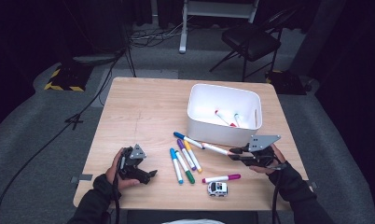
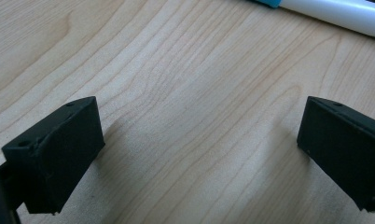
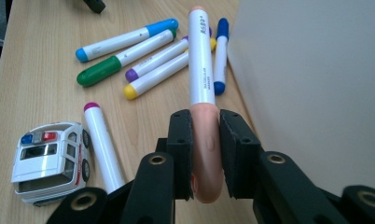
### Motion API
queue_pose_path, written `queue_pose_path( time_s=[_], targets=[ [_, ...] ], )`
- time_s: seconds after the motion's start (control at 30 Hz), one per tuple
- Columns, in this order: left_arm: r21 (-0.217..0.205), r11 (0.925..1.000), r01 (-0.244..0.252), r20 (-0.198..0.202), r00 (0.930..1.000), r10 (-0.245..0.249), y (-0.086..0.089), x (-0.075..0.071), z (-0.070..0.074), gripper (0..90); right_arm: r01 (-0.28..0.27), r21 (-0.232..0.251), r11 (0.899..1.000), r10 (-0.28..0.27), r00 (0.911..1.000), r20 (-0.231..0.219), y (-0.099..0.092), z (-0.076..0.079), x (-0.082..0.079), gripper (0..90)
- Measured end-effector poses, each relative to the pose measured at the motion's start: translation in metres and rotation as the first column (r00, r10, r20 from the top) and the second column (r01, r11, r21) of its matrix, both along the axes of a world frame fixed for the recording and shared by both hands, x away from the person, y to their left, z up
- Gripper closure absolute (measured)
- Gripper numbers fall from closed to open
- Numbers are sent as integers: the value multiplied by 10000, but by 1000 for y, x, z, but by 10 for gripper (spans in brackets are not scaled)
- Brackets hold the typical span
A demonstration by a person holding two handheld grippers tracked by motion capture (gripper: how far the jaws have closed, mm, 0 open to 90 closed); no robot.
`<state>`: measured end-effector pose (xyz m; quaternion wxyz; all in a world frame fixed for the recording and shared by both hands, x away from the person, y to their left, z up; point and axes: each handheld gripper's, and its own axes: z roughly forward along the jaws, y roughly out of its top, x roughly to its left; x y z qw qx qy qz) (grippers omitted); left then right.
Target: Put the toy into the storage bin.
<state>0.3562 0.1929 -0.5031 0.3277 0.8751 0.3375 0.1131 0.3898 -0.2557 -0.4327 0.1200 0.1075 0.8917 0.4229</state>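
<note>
One peach-capped marker sits clamped between the right tool jaws

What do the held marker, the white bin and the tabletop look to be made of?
Marker: smooth glossy plastic, white barrel with printed text and a peach cap.
White bin: probably matte moulded plastic, with rounded corners and even walls.
Tabletop: pale wood or wood-look laminate, with visible grain lines.

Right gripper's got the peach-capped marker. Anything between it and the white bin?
Nothing visible stands in the way. The right gripper is shut on the peach-capped marker just beside the white bin; only the bin's near wall separates them, so the marker must clear that rim.
</note>
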Motion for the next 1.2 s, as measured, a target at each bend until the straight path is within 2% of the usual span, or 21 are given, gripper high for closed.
queue_pose_path(
  time_s=[0.53,0.7,0.87,1.0,1.2],
  targets=[
    [-45,10000,-15,-50,10000,15,0,0,0,5,108,544,9985,-158,9956,927,-12,70,17,754],
    [-46,10000,-9,-35,10000,9,0,0,0,5,263,468,9986,-315,9930,1137,-12,87,26,754],
    [-49,10000,-6,-39,10000,6,0,0,0,6,327,343,9989,-366,9920,1209,-6,97,41,754],
    [-33,10000,-2,-29,10000,2,0,0,0,6,416,48,9991,-419,9914,1241,-2,102,51,754],
    [-34,10000,3,-15,10000,-3,0,0,0,6,920,-39,9958,-911,9906,1022,-4,102,71,754]
  ],
)
